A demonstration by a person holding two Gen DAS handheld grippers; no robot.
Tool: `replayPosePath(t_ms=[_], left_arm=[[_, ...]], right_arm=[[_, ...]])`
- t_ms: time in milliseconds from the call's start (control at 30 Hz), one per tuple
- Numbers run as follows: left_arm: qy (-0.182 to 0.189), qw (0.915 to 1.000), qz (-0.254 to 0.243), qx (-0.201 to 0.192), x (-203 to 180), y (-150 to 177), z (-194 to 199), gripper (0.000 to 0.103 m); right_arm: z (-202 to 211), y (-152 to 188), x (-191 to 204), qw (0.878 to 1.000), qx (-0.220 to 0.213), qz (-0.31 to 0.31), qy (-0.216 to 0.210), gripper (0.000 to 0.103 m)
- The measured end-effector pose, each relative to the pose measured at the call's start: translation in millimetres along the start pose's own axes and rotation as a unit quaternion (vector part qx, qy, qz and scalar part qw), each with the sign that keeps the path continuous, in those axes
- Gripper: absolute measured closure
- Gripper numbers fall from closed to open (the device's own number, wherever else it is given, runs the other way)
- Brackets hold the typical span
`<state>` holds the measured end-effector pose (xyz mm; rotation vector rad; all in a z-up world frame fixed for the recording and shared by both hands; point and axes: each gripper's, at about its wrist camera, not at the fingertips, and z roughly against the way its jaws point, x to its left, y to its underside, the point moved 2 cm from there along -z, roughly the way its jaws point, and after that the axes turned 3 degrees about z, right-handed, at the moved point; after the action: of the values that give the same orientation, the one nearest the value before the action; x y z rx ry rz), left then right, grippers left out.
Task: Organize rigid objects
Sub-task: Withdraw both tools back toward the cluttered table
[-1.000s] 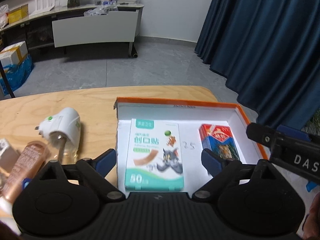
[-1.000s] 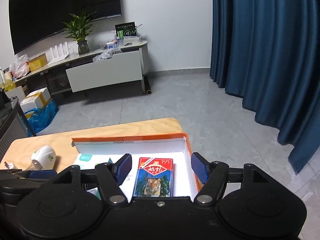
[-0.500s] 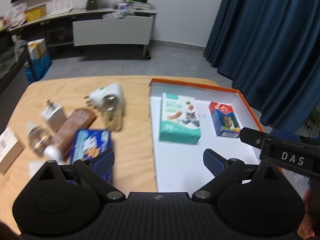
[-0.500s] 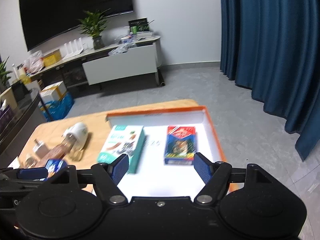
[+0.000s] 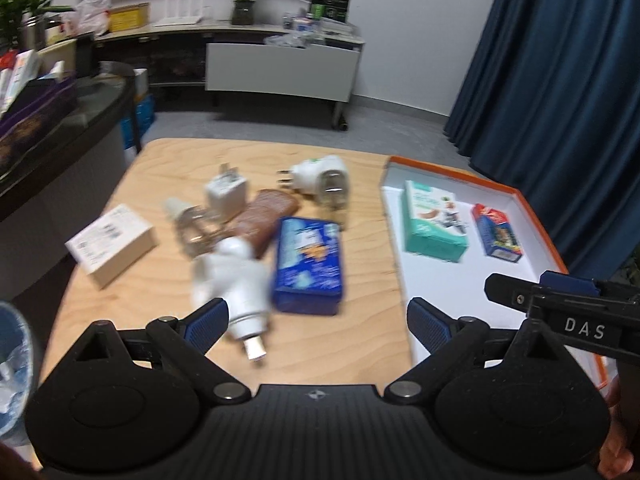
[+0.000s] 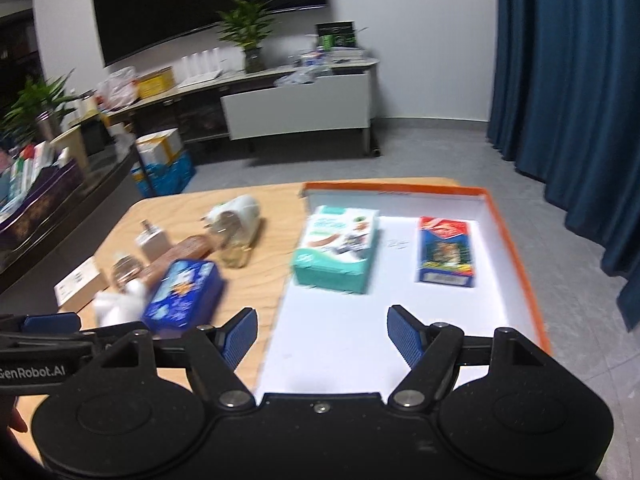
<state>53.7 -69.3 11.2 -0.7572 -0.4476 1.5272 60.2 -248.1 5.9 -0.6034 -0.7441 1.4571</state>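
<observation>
Rigid objects are lying partly sorted: two boxes are sitting in an orange-rimmed tray [image 6: 516, 248], the rest are crowding the wooden table [image 5: 168, 168] to its left. The right gripper [image 6: 322, 336] is hanging over the tray's near white floor with its jaws spread wide, having just been opening, and nothing is between them. The left gripper [image 5: 318, 322] is hovering over the table's near edge, jaws equally wide and empty.

Beyond the right gripper, a teal bandage box [image 6: 336, 250] is resting inside the tray by its left wall, and a red and blue tiger box [image 6: 445, 251] is lying apart from it toward the right wall.

Beyond the left gripper, a white bottle [image 5: 236, 284] is lying just past its left finger, touching a blue tin [image 5: 308, 264]. Behind them a brown tube [image 5: 260, 224], a small glass bottle [image 5: 190, 226], a white charger [image 5: 226, 192] and a white plug-in device [image 5: 320, 178] are clustering together, with a cardboard box [image 5: 110, 246] lying apart at the left.

Only the left wrist view is showing the white bottle's cap end and the right gripper's arm crossing its lower right corner; only the right wrist view is showing the tray's full right rim.
</observation>
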Motion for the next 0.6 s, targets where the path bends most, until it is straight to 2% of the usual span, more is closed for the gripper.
replayPosePath(t_ms=[333, 600], left_arm=[[-0.046, 0.9975, 0.053, -0.003, 63, 14, 16, 0.004], [-0.076, 0.9928, 0.092, -0.005, 108, 18, 24, 0.004]], right_arm=[[-12, 11, 53, 0.997, 0.024, 0.043, -0.06, 0.017], [-32, 14, 95, 0.988, 0.053, 0.069, -0.125, 0.016]])
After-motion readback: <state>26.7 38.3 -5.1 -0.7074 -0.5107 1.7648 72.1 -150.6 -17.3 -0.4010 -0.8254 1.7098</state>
